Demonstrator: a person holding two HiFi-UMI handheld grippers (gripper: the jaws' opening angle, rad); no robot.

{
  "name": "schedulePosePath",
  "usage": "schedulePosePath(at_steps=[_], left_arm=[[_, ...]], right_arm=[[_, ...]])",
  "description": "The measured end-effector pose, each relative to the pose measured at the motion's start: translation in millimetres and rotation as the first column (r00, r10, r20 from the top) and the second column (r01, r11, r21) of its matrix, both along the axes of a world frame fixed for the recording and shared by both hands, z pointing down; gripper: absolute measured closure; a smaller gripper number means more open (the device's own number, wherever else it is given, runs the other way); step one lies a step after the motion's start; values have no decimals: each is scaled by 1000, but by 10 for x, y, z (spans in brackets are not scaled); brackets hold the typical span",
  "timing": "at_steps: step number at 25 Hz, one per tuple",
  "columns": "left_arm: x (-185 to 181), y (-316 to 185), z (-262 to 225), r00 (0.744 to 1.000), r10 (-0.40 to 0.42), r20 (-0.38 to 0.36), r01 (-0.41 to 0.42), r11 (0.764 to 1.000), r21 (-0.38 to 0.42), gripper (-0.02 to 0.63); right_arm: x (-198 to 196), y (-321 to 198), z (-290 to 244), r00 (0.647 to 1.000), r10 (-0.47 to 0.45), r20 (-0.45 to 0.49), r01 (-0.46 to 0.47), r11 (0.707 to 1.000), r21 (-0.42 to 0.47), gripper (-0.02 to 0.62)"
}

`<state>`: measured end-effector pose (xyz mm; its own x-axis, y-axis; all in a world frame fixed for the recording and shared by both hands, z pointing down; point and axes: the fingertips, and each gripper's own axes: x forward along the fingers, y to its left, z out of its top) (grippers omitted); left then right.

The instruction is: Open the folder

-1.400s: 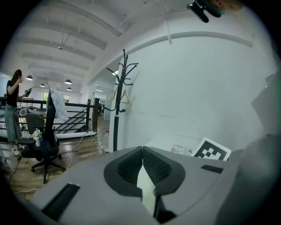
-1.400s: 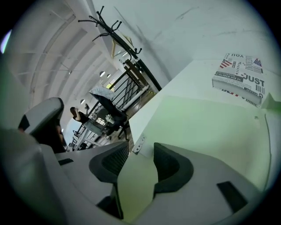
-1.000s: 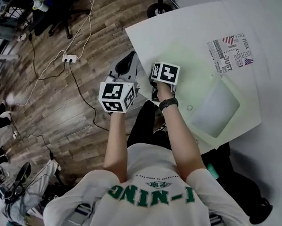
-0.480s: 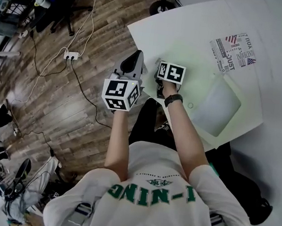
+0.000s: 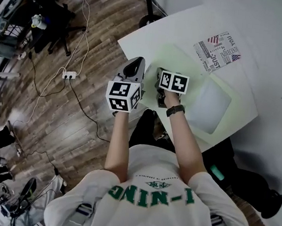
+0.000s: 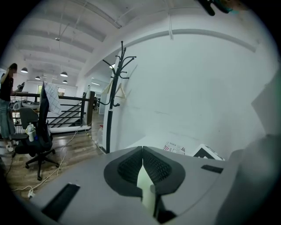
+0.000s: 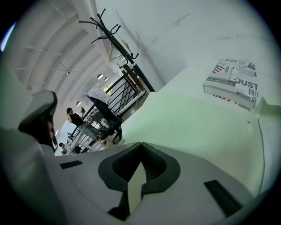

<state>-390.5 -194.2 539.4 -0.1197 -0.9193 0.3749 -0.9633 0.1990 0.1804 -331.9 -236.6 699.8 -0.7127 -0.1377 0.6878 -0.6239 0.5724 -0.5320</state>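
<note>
Prob. light, floppy, slick folder [image 5: 183, 64], best pinched at near-edge cover w/ right claw [image 7: 141, 145] clamped shut there & left claw [image 6: 142, 148] closed, empty.

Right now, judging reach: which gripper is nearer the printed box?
Right. The right gripper is over the green folder, printed box beyond; the left gripper hangs at the table's edge, farther.

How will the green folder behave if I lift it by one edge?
The green folder looks thin and lies flat on the table, so it is probably light, and its cover likely bends rather than lifting stiffly. Smooth against the smooth white top, it may slide when pulled.
</note>
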Motion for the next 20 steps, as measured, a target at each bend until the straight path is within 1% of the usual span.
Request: schedulePosePath(at_steps=[5,9,12,15,17,20], left_arm=[[400,-263,-213,997,72,30,-73,997,34,591],[751,-435,-391,988,147,51,-150,987,58,590],[1035,-560,-469,979,196,62,-200,978,63,591],[1321,-665,-490,968,238,74,-242,970,40,589],[1522,-722,-523,959,271,85,-275,961,32,591],[1839,-762,-616,943,319,96,-324,946,35,589]], right_arm=[[456,-229,-383,996,71,63,-75,996,56,581],[935,-395,-682,984,152,89,-162,980,115,581],[1347,-503,-854,973,210,100,-224,961,160,581],[1769,-568,-977,959,264,107,-281,938,204,580],[2049,-579,-1054,947,299,116,-318,919,232,580],[2452,-564,-1125,930,342,132,-365,897,250,580]])
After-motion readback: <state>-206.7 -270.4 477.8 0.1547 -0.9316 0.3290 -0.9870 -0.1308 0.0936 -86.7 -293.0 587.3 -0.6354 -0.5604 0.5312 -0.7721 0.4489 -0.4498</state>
